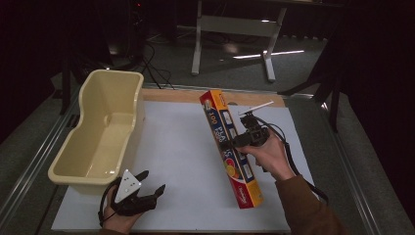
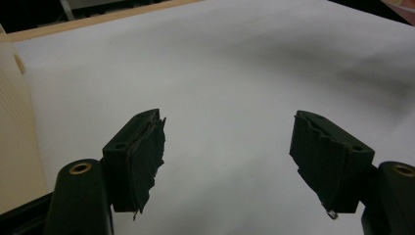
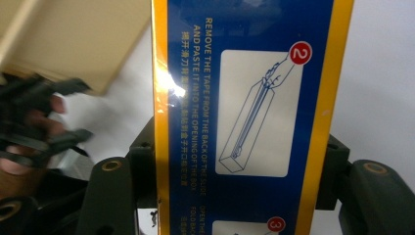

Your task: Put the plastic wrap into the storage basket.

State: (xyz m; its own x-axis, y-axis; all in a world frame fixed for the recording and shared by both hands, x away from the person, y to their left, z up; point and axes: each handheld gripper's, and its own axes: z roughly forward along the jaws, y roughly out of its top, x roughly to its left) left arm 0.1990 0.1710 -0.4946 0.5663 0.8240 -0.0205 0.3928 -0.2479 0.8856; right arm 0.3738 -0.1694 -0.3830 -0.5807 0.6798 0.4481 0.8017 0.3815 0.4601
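Observation:
A long blue and yellow box (image 1: 230,147) with printed instructions (image 3: 249,112) is held tilted over the white mat, and my right gripper (image 1: 234,143) is shut on its middle. Both jaws press the box's sides in the right gripper view. My left gripper (image 1: 151,185) rests near the mat's front left corner, beside the tub, open with nothing between its fingers (image 2: 139,156). It also appears blurred at the left of the right gripper view (image 3: 44,117).
A cream plastic tub (image 1: 100,132) stands along the mat's left edge. The white mat (image 1: 181,156) covers a wooden table (image 1: 171,94). A white desk frame (image 1: 235,29) stands on the floor beyond.

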